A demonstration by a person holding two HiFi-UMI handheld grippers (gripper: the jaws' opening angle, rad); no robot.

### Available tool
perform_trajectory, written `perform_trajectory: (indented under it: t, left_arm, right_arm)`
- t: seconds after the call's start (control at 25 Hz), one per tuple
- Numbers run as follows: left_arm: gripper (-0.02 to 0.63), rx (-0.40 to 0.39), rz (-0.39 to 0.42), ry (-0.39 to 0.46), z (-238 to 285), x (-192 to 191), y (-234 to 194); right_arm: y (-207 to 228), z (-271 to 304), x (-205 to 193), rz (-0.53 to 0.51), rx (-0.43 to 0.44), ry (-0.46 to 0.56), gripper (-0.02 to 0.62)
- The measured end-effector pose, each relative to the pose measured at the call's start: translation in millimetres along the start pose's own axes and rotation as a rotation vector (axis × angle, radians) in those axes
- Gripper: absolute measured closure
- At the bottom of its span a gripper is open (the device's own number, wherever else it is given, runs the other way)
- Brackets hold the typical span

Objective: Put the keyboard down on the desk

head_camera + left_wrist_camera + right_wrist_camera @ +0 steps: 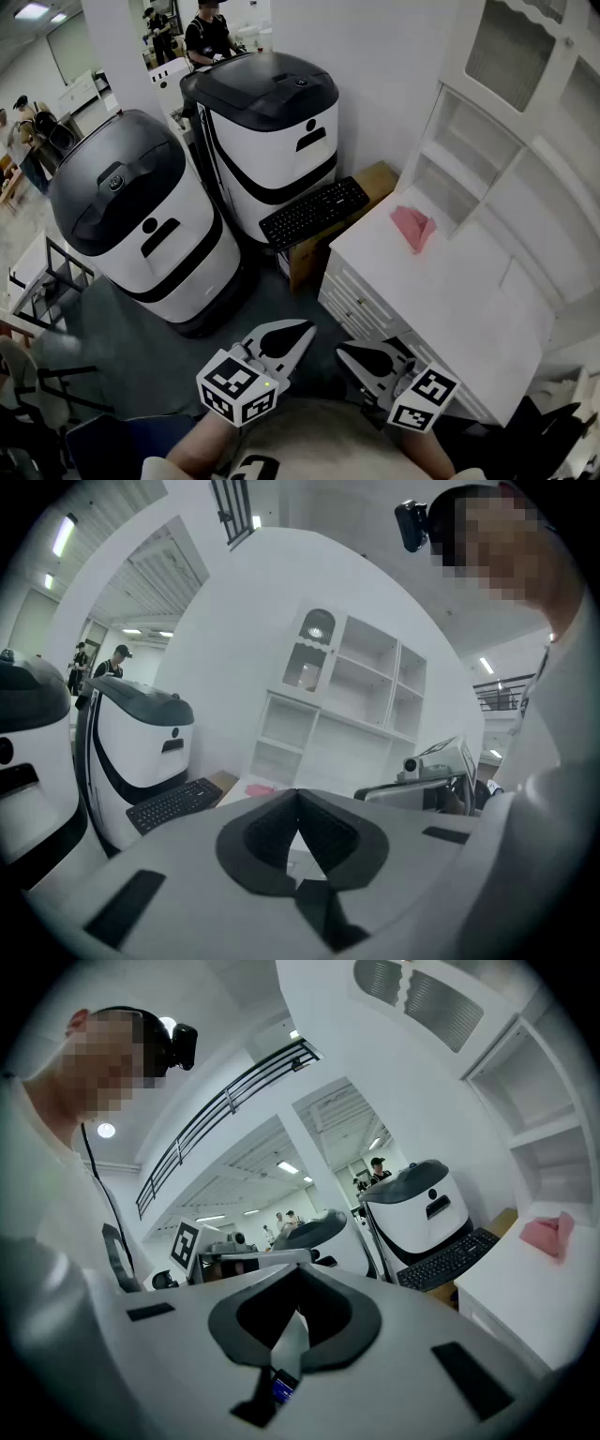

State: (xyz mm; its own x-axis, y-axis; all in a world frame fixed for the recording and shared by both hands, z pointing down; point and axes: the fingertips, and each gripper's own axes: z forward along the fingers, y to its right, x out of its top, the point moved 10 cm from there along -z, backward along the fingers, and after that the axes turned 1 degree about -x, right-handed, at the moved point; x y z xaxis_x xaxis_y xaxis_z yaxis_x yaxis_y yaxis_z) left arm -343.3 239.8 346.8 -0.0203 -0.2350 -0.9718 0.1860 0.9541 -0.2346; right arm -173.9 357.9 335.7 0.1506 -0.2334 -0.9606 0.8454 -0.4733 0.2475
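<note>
Keyboard point(314, 212) rests on a box point(377, 178), its top clearest overhead.

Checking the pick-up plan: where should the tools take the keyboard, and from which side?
Probably the near long edge, toward both ends, from the front: the keyboard is long and thin, lies roughly flat on the box, and that edge looks unobstructed.

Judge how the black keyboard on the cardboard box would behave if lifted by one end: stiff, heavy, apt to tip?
Probably stiff: the keyboard lies as one flat slab on the cardboard box, without sagging. Likely light, being thin. Gripped at one end, its long, narrow body may swing or tip.
</note>
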Motion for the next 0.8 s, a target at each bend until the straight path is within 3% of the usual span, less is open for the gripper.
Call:
perform_trajectory:
  t: [0.8]
  left_arm:
    - [0.594,0.19,0.009,0.012,73,11,44]
  right_arm:
    - [84,-50,28,0.01,0.161,-0.044,0.571]
